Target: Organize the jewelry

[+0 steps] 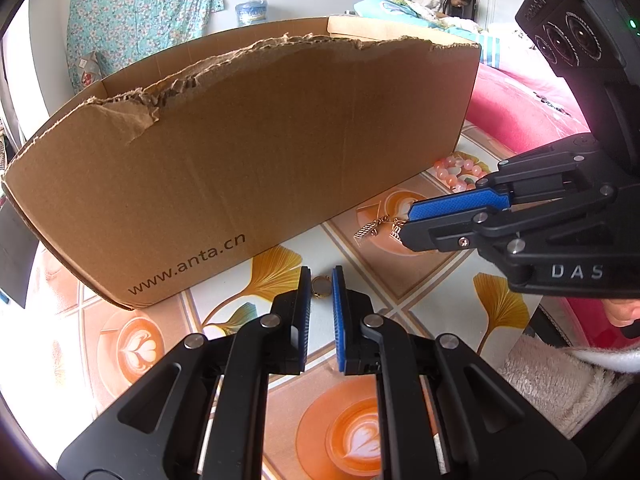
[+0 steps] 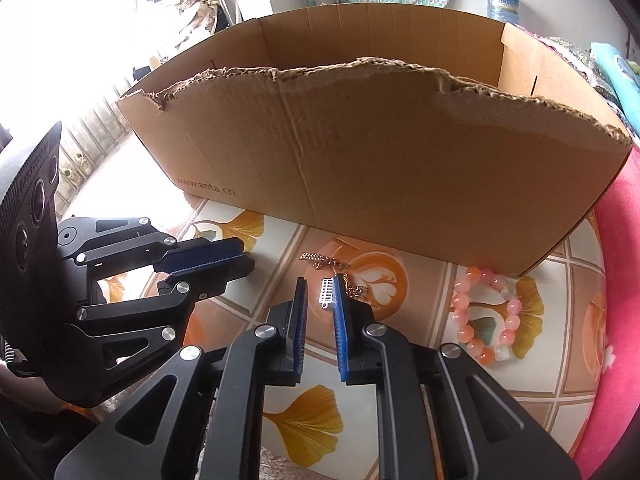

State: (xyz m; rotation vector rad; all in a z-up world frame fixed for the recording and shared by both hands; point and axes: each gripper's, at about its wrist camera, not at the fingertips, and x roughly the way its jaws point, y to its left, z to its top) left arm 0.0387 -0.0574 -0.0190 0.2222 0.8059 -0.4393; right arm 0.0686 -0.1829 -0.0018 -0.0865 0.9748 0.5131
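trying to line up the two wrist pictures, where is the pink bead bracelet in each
Left wrist view: the pink bead bracelet lies right of centre, partly hidden behind the right tongs.
Right wrist view: lower right, in full on the tablecloth.
Shared landmark: the cardboard box, just behind it in both.

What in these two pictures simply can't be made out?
- Inside of the cardboard box: left view, near wall hides it; right view shows only the far wall.
- Gold ring: left view, partly behind the left claw.
- Chain pendant: right view, whether the right claw pinches it.
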